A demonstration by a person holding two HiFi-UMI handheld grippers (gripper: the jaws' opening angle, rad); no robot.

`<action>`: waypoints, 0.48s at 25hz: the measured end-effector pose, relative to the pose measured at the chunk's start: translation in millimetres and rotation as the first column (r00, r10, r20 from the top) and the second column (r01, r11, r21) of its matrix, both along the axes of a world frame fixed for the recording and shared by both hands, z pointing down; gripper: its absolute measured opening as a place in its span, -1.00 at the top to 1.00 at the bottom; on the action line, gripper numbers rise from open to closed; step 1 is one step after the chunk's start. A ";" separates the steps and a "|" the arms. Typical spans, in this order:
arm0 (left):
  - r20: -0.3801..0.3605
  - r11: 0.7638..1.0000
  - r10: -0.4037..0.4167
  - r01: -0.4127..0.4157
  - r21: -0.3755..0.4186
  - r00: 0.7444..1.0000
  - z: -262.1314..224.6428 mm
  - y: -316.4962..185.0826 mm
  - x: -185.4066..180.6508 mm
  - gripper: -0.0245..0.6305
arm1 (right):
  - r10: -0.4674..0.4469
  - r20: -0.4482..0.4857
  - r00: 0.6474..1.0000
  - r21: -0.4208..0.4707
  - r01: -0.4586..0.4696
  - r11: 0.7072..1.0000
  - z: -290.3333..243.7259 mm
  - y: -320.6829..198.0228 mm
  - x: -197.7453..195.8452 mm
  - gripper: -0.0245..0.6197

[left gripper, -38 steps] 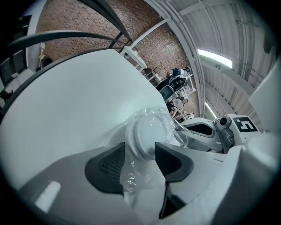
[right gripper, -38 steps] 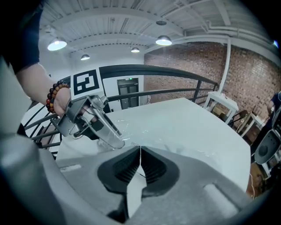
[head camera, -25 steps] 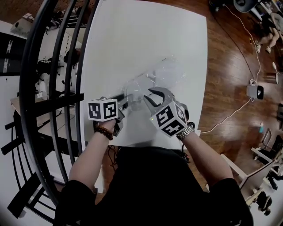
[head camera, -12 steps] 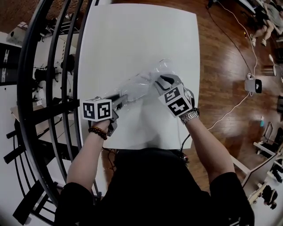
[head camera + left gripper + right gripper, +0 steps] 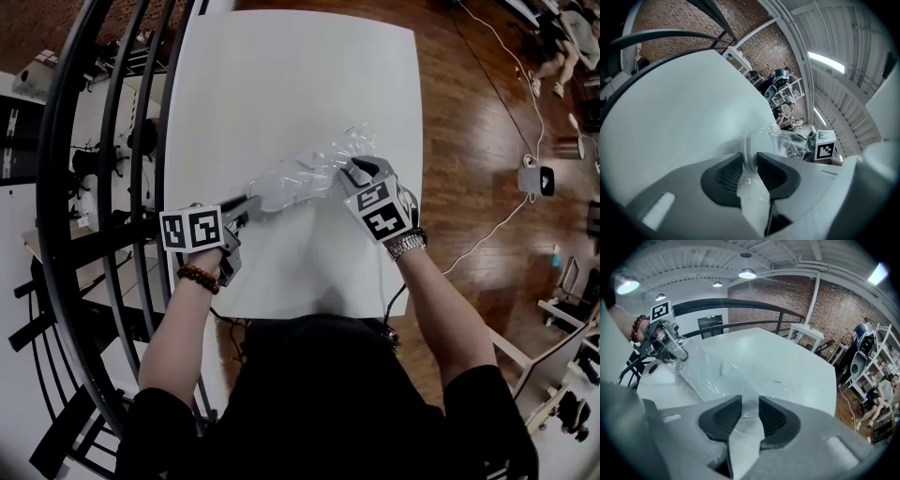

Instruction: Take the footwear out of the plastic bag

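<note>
A clear plastic bag (image 5: pixel 300 180) lies stretched across the white table (image 5: pixel 281 75) between my two grippers. My left gripper (image 5: pixel 251 208) is shut on the bag's near left end; in the left gripper view (image 5: pixel 752 161) a white rounded thing inside the film sits between the pads, and the jaws have just been closing. My right gripper (image 5: pixel 354 169) pinches bunched film (image 5: pixel 749 416) at the bag's right end, its jaws having just opened slightly. In the right gripper view a flat white piece of footwear (image 5: pixel 710 378) shows inside the bag, with the left gripper (image 5: pixel 675 352) beyond it.
A black curved railing (image 5: pixel 103 187) runs close along the table's left edge. Wooden floor (image 5: pixel 469 141) lies to the right, with a white device on a cable (image 5: pixel 536 180). The table's near edge is just below my hands.
My right gripper has moved right and away along the bag, away from the left one. The bag now lies drawn out between them. The left gripper has shifted a little left.
</note>
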State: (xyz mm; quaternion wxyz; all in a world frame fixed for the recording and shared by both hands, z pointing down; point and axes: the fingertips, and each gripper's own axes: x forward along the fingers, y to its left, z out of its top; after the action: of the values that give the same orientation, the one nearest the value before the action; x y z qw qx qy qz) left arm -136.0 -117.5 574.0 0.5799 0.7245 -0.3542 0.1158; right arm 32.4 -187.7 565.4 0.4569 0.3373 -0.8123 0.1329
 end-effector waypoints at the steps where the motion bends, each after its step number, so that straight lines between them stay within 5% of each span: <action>1: 0.000 1.000 0.000 0.000 0.002 1.000 -0.9 -1.5 -1.2 0.58 | 0.007 -0.006 1.000 0.003 -0.007 1.000 -0.1 -0.8 2.4 0.60; 12: -0.057 0.999 -0.043 0.044 0.016 0.997 -7.1 -15.6 -10.9 0.63 | 0.110 -0.071 0.991 0.024 -0.108 0.994 2.6 -10.4 34.9 0.61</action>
State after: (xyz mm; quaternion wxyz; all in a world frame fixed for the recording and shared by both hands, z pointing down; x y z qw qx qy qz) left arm -147.0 -133.2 566.9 0.5859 0.7244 -0.3543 0.0797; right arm 67.3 -198.2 568.0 0.4747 0.3904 -0.7769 0.1371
